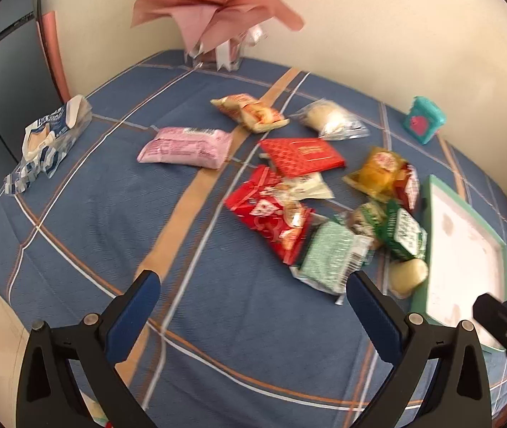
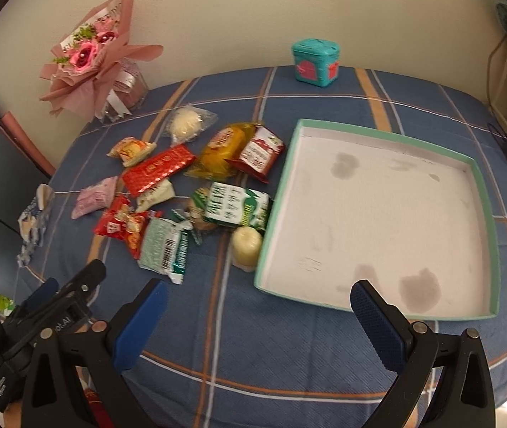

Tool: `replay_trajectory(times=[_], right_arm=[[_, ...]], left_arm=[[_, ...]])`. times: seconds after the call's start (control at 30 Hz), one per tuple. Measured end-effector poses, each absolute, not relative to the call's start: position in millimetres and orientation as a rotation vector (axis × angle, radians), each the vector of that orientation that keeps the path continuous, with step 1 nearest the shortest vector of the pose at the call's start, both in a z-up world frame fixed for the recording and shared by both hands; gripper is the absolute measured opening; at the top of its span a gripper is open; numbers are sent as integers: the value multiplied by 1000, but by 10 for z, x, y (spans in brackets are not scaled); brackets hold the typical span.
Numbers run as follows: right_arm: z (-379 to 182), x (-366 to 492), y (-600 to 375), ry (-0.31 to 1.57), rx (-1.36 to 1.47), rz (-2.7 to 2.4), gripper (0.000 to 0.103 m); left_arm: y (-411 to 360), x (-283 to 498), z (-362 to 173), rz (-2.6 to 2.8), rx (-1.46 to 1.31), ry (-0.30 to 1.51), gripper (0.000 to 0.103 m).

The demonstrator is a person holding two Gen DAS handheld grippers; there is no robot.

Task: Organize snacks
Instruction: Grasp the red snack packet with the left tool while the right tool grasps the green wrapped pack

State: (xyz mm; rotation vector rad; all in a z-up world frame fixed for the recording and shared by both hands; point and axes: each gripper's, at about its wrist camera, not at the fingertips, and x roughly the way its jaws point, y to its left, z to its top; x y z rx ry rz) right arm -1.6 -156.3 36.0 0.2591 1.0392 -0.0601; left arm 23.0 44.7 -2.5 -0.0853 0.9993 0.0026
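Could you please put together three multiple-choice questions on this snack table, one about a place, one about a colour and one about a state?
1. Where does the round cream bun lie?
A. Inside the tray
B. Just outside the tray's left wall
C. Beside the bouquet

2. What colour is the rim of the tray?
A. Mint green
B. Orange
C. Black

3. How are the right gripper and left gripper standing?
A. Both open and empty
B. Both shut on snacks
C. Right shut on the red packet

Answers: 1 B, the bun rests on the cloth against the tray's outer wall. 2 A, the rim shows green around a white floor. 3 A, each pair of blue pads is spread wide with nothing between.
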Motion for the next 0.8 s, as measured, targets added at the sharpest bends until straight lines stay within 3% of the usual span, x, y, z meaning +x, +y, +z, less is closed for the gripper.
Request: replay_trajectory(times=[0.47, 0.8], right_arm=[[61, 568, -990, 1114, 238, 58, 102], [-324, 866, -741, 1204, 180, 53, 99]], left_arm=[[886, 814, -144, -29, -272, 1111, 103], [658, 1179, -320, -114, -271, 1187, 103]])
